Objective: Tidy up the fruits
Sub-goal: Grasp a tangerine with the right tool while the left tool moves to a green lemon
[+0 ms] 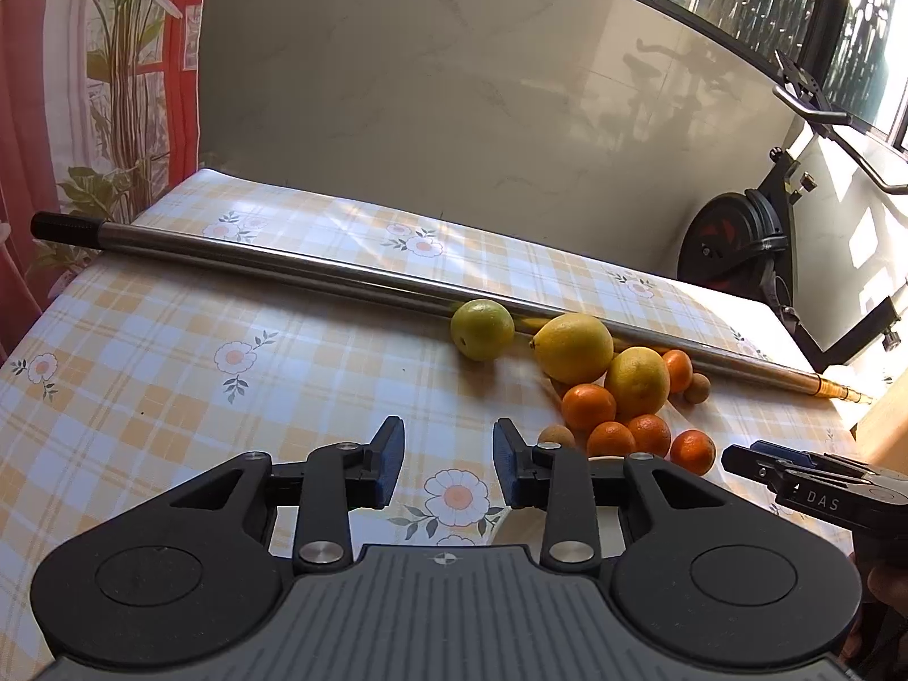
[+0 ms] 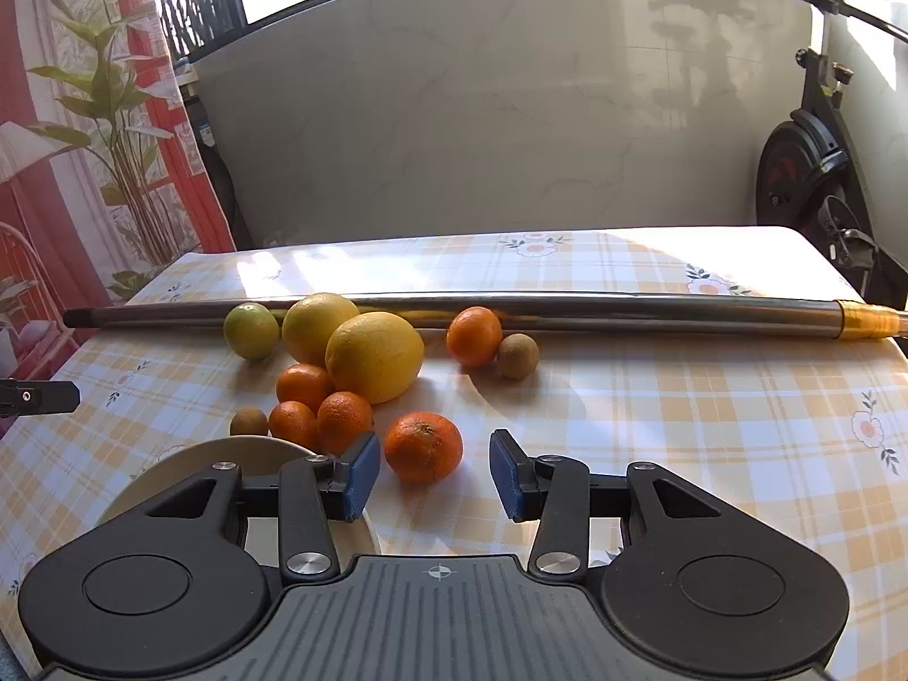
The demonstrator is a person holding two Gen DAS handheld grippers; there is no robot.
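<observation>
Fruit lies in a cluster on the checked tablecloth: a green lime (image 1: 482, 329) (image 2: 251, 330), two yellow lemons (image 1: 572, 347) (image 2: 374, 356), several small oranges (image 1: 588, 406) (image 2: 305, 386) and small brown fruits (image 2: 517, 356). My right gripper (image 2: 434, 474) is open and empty, its blue pads either side of the nearest orange (image 2: 423, 446), just short of it. My left gripper (image 1: 448, 465) is open and empty, left of the cluster. The right gripper also shows in the left wrist view (image 1: 738, 457), seen side-on.
A long metal pole (image 1: 352, 278) (image 2: 511, 306) lies across the table behind the fruit. A pale round plate (image 2: 187, 465) sits under the right gripper's left side. An exercise bike (image 1: 738, 238) stands beyond the table's right end. A grey wall panel is behind.
</observation>
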